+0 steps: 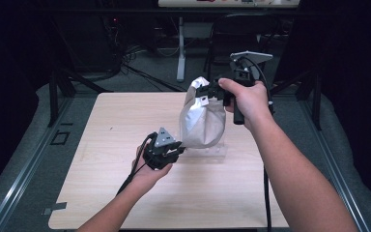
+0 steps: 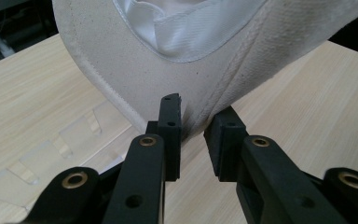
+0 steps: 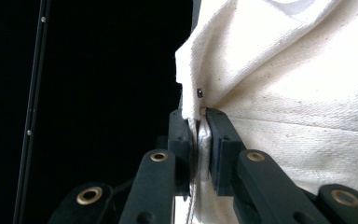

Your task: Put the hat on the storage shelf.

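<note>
The person's right forearm (image 1: 299, 179) lay nearest the high cam, coming in at approx 5 o'clock and running up toward 1 o'clock. The left forearm (image 1: 121, 208) came in at approx 7 o'clock, shorter reach.

Left gripper (image 1: 166, 153) sat just past centre of the wooden table (image 1: 106, 145), low over the top, grey plate up, pointing toward 2 o'clock at the bag's bottom. In the left gripper view its jaws stood part open w/ a clear gap, the bag's (image 2: 135, 70) lowest fold dipping into that gap and touching the left jaw pad; right pad looked just apart from the cloth. Not clamped as far as I could tell.

The cloth bag (image 1: 203, 121) hung upright just beyond the left gripper, approx 1 o'clock from it, off-white canvas w/ a shiny pale lining (image 2: 191, 32) showing inside. Its bottom hung over a clear plastic stand (image 1: 211, 152) lying on the table; touching or not, couldn't tell.

Right gripper (image 1: 211, 91) was farther back, at the bag's top edge, approx 12 o'clock from table centre, held high by the right hand (image 1: 246, 99). In the right gripper view the jaws were nearly closed, pinching the bag's (image 3: 298, 93) rim seam b/w both pads, the cloth bunched above them.

Beyond the table: grey floor (image 1: 140, 67), cables and a white table leg (image 1: 180, 48) at 12 o'clock.
</note>
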A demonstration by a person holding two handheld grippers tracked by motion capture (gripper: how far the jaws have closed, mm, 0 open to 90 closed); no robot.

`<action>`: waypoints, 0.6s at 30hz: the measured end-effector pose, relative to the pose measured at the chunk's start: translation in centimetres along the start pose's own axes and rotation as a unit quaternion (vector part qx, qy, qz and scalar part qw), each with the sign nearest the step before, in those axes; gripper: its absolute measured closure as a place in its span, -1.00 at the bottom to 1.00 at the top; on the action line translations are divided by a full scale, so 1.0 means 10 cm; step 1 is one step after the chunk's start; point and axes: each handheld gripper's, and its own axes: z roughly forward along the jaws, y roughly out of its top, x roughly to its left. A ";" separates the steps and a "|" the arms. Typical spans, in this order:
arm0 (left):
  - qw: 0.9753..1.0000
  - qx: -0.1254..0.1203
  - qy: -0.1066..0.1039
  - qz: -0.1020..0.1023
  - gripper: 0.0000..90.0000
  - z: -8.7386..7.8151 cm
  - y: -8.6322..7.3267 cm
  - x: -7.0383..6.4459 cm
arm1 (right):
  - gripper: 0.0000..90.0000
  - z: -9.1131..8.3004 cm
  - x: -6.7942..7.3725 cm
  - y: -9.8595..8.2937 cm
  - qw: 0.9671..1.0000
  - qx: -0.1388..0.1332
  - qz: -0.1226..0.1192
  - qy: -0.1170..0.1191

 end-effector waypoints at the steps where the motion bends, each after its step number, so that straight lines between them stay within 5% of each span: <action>1: 1.000 -0.001 -0.002 0.002 0.72 0.00 0.01 0.02 | 0.81 0.00 0.00 0.00 1.000 -0.001 0.000 0.001; 11: 0.999 -0.007 -0.034 -0.006 0.79 0.04 0.11 0.11 | 0.81 0.04 0.02 0.01 1.000 -0.013 -0.007 -0.001; 18: 0.999 0.002 -0.034 -0.008 0.81 0.16 0.05 0.12 | 0.81 0.13 -0.07 0.01 1.000 -0.002 -0.003 -0.010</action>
